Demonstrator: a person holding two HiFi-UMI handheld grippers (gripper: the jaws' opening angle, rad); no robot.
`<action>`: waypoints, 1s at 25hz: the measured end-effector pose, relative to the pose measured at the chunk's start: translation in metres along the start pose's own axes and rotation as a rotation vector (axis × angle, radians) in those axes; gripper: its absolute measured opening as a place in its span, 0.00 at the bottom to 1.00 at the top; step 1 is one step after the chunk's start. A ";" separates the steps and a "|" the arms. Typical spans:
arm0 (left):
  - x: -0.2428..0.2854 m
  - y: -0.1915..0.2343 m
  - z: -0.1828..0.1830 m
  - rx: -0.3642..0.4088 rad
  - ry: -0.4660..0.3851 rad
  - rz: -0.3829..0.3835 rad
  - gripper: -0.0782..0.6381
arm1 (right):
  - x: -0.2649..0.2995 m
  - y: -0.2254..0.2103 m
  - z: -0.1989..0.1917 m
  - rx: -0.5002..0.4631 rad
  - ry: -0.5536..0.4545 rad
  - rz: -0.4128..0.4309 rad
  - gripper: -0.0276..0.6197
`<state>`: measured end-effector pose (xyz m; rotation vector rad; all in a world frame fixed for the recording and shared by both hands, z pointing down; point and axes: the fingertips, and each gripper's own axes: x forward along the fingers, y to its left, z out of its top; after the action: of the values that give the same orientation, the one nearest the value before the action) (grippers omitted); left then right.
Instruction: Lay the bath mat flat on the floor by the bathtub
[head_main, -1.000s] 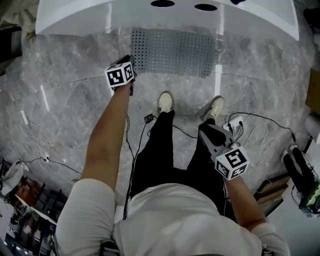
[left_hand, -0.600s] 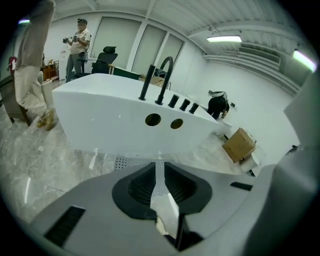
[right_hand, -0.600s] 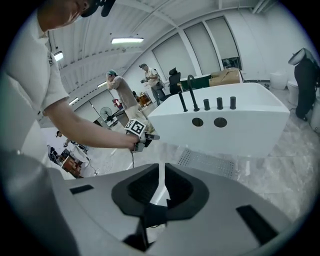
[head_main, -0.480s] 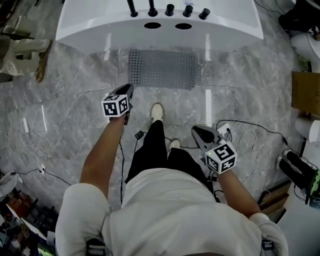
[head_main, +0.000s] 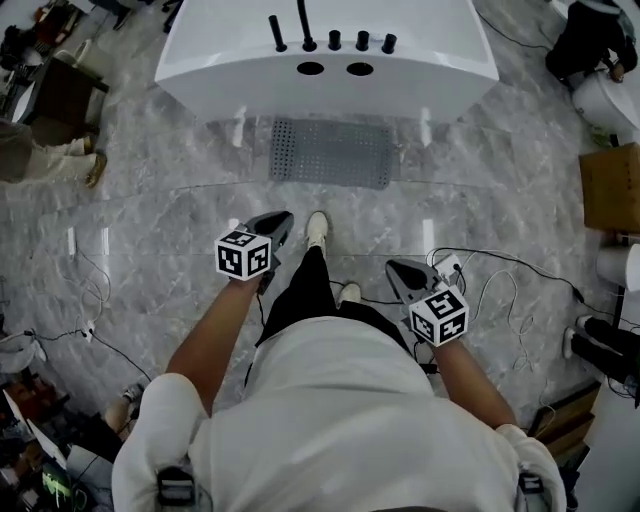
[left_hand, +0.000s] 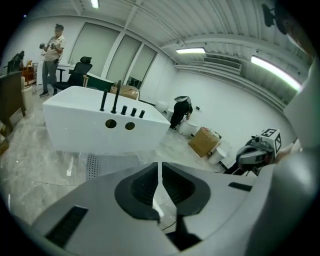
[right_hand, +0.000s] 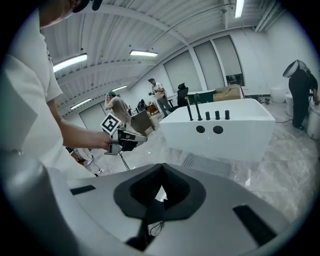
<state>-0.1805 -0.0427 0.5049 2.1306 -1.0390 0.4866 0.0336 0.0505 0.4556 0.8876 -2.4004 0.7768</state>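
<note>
Okay, bath mat (head_main: 332, 152): I see it lying flat on the floor (head_main: 160, 200), just beside the bathtub (head_main: 330, 55).
Left gripper (head_main: 281, 221): jaws pressed together, empty, well apart from the mat.
Right gripper (head_main: 397, 269): jaws have just been closing and now meet, with nothing between them.

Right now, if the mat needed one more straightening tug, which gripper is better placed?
Left, slightly: the left gripper is nearer the bath mat; the right gripper, jaws just closed on nothing, hangs farther back. Mat looks flat.
</note>
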 end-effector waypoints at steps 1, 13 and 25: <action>-0.012 -0.017 -0.006 0.018 0.007 -0.016 0.16 | -0.006 0.007 -0.006 0.001 -0.003 0.006 0.06; -0.101 -0.144 -0.031 0.228 0.041 -0.269 0.15 | -0.035 0.062 0.000 -0.044 -0.079 0.000 0.06; -0.197 -0.106 -0.016 0.213 -0.073 -0.345 0.15 | 0.023 0.153 0.044 -0.092 -0.077 0.033 0.06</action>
<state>-0.2159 0.1186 0.3530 2.4700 -0.6579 0.3656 -0.0982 0.1088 0.3848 0.8573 -2.5022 0.6498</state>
